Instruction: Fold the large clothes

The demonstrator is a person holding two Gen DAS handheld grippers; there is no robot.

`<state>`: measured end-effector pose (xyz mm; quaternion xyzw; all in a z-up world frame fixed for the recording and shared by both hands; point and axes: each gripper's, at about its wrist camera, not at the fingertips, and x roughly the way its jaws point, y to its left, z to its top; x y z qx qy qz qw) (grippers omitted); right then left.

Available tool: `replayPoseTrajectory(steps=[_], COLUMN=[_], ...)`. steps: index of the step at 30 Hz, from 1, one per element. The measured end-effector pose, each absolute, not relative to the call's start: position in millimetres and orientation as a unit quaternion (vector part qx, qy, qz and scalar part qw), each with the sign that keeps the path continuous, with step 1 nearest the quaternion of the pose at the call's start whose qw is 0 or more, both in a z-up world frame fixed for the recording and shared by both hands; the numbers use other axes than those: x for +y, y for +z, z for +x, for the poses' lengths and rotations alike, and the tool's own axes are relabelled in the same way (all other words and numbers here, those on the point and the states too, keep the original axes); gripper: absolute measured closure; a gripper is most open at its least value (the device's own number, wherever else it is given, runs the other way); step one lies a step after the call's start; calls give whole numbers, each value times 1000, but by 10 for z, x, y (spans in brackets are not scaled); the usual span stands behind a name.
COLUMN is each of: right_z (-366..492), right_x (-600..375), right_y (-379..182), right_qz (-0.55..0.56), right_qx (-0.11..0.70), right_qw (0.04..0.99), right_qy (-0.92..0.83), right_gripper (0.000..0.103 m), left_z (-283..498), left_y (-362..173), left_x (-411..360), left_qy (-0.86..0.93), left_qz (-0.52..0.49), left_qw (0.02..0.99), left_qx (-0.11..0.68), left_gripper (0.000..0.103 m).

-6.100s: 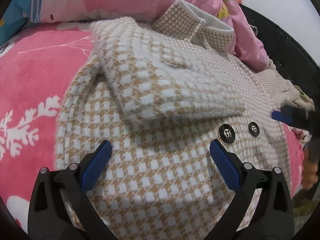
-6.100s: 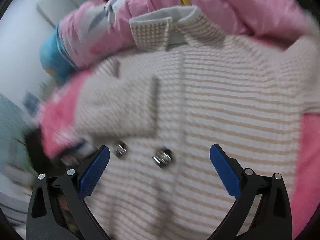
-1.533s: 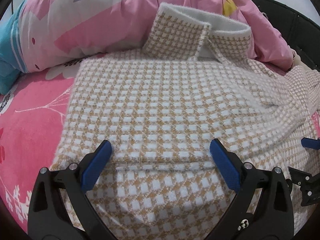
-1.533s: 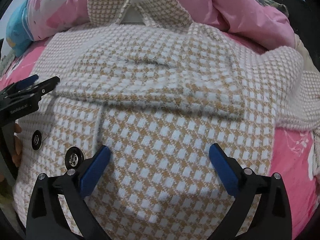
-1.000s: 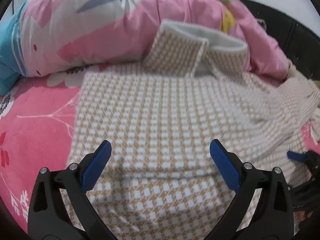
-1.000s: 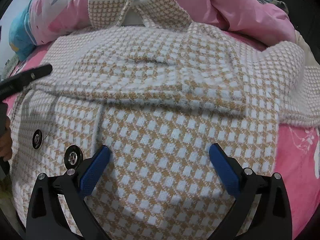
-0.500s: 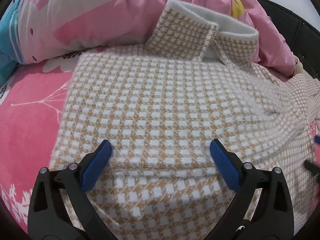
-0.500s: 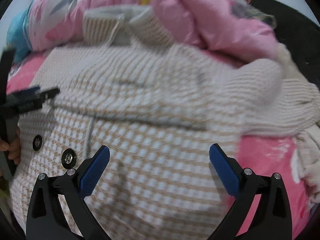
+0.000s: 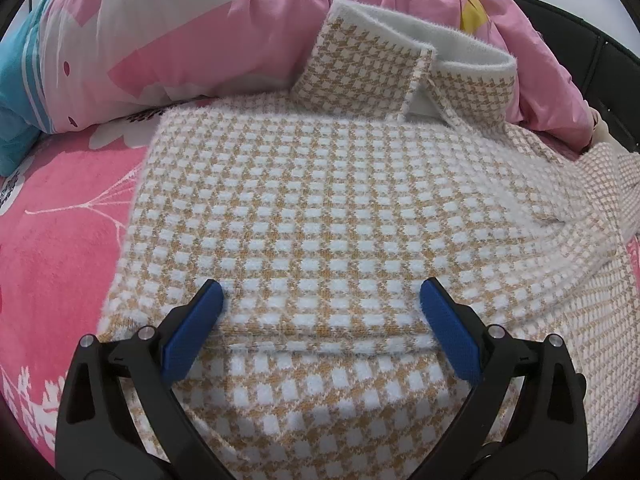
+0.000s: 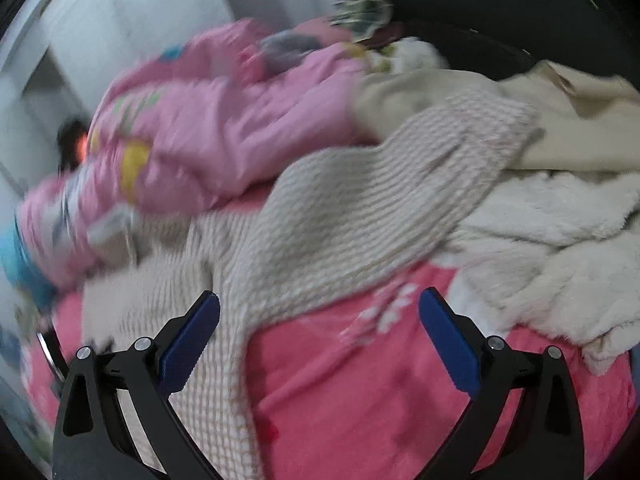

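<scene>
Right now the houndstooth coat (image 9: 320, 208) lies spread on the pink blanket (image 9: 60, 248), and everything else sits around it. From the left wrist view, sharp and steady: to the coat's left the blanket shows its white branch print; beyond the coat's far edge a pink quilt (image 9: 192, 32) is heaped, with a blue patch at its left end. The coat's collar (image 9: 404, 60) stands up against that quilt, white lining showing. A sleeve (image 9: 320, 272) is folded flat across the coat's front, its edge running crosswise just ahead of the left gripper (image 9: 320, 300). That gripper hovers over the coat with its blue fingers (image 9: 192, 340) spread wide, holding nothing. To the coat's right another stretch of the same checked fabric trails off towards the edge.

The right wrist view is badly blurred, but it shows what the other cannot: the coat's right sleeve (image 10: 380, 200) stretching away onto a pile of cream and white fluffy clothes (image 10: 560, 248) to the coat's right, with a dark piece of furniture (image 10: 500, 12) beyond. The right gripper (image 10: 320, 308) is also wide open and empty, above the coat's edge and bare blanket (image 10: 360, 400). The quilt (image 10: 208, 132) appears again beyond the coat.
</scene>
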<state>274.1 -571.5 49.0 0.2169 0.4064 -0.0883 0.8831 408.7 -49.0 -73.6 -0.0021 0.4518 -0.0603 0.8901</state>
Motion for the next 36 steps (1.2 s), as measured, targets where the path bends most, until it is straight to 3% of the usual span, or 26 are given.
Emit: replayPoseTrajectory(steps=[8,17,22,26,31,36], right_z=[3006,3287,3355,3391,3300,3155], right_x=[-6387,-7074,-7358,-7421,-7384,-7133], right_y=[461,388,164,97,130,415], right_qz=[264,293,333,323,308,260], right_qx=[387,365,365,359,358,346], right_qw=[872,860,841,845,851,874], right_qy=[-144,-202,-221,-227,-229,-219], right_gripper=[15,31,50,55,78,81], left_z=[4096,4101,4095,4099,4087,4103], left_y=[-748,-741,-743,-745,-748,-753], left_x=[-498,-500,-516,-515,-505,-505], left_qy=[-61,-62,-61,-61,-60,-60], left_qz=[-2,-3,-2,-2,-2,-1], left_qw=[890,891,892,892,892,892], left_qx=[452,449,448,448,447,448], left_gripper=[8,8,8,7,7,7])
